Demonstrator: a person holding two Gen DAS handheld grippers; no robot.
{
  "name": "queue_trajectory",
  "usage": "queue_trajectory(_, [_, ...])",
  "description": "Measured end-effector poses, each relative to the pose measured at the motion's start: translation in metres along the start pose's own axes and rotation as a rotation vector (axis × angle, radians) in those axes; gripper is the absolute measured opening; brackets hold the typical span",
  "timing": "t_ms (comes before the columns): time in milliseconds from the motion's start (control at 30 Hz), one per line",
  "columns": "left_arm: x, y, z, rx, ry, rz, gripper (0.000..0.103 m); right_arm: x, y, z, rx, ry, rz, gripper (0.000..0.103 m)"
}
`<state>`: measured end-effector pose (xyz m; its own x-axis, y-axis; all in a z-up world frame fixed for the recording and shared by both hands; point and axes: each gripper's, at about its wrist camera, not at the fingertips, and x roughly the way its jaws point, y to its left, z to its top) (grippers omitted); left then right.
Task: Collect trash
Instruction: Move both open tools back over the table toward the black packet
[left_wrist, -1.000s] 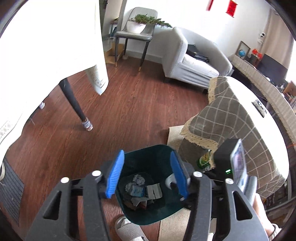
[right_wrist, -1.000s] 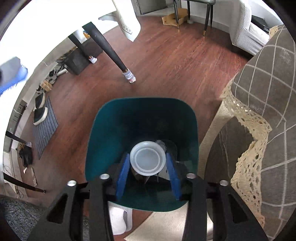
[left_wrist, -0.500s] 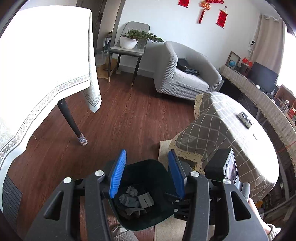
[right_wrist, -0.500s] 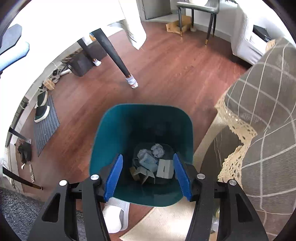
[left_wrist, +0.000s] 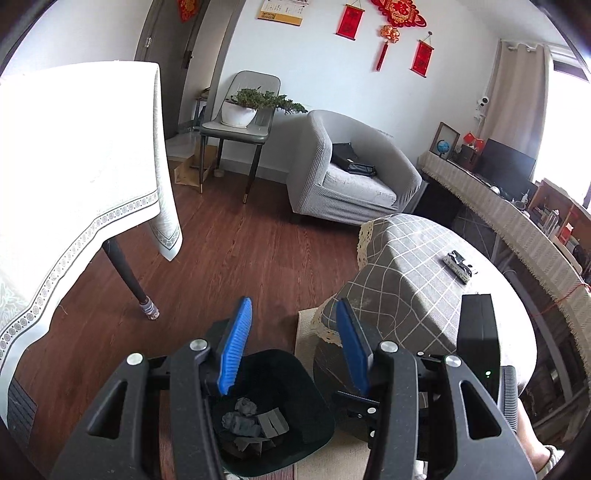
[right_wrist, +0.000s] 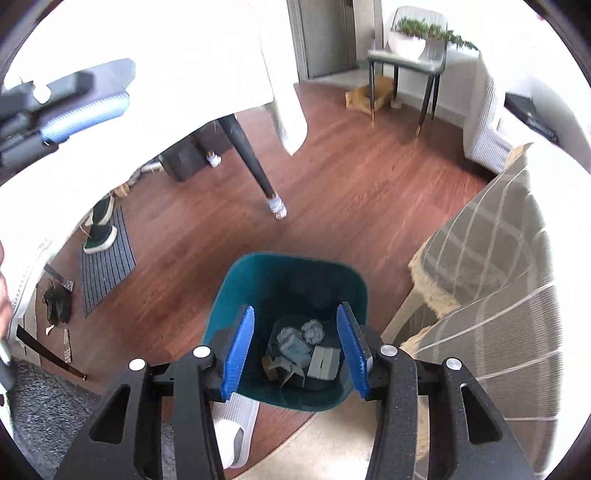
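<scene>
No writing can be read on anything here: the red hanging banners (left_wrist: 350, 20) on the white wall carry marks too small to make out, and the yellow-topped wall calendar (left_wrist: 282, 13) is just as unclear.

The teal plastic waste bin (right_wrist: 295, 275) stands on the dark red wooden floor (right_wrist: 351, 195), just beside the table draped in a grey checked cloth with a lace edge (right_wrist: 491, 240). Its rim is a rounded rectangle and its inside is darker. At the bottom lies the trash (right_wrist: 303, 350): a crumpled white paper ball, a wrinkled pale blue wad, a grey folded card and some brown scraps, all heaped together.

The right gripper (right_wrist: 295, 345) hangs above the bin, pointing down into it. Its jaws have just been closing, yet the blue ribbed fingers (right_wrist: 238, 352) stand apart with nothing between them. The left gripper (left_wrist: 293, 343) is also above the bin, its blue fingers apart and empty.

A white slipper (right_wrist: 232, 432) shows on the floor below the right gripper. A larger table under a white cloth with a patterned border (left_wrist: 74, 177) stands across the floor.
</scene>
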<state>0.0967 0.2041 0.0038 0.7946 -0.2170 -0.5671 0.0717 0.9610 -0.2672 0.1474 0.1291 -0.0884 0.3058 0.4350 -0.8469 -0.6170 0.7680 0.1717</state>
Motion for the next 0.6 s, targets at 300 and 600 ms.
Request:
queue_trajectory(300, [0.019,-0.046,0.018,0.032,-0.013,-0.032,0.05,-0.043,-0.038,0.008,0.001,-0.078,-0.026,0.048])
queue_trajectory(600, [0.057,-0.109,0.032,0.093,0.013,-0.086,0.055,-0.078,-0.103,0.002,0.05,-0.126,-0.08,0.048])
